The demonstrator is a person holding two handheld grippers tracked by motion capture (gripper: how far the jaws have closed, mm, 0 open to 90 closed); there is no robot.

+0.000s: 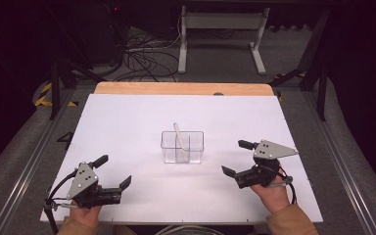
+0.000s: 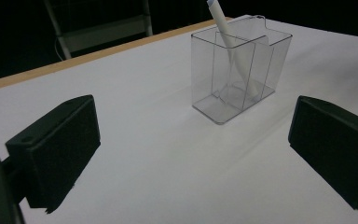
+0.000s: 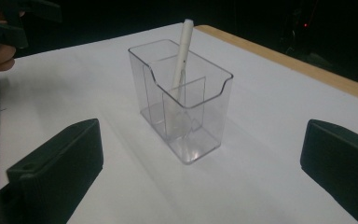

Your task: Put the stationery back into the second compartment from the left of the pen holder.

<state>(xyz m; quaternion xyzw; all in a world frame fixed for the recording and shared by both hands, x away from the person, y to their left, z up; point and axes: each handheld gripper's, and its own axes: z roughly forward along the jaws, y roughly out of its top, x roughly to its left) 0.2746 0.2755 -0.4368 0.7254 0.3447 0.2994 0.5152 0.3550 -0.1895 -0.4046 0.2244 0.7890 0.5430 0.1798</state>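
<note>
Light falls from above onto the white table (image 1: 127,127), which is the brightest area in the high view; the floor and the far background sink into near black, with a small red lamp glowing at the far left. The clear container (image 1: 182,147) throws only a faint, soft shadow, and thin highlights run along its edges (image 3: 186,105). In both gripper views the table looks greyer and dimmer, the black pads (image 2: 58,149) near the lens are soft and out of focus, and the pen (image 2: 223,28) is slightly blurred. All pictures are grainy and of low sharpness.
</note>
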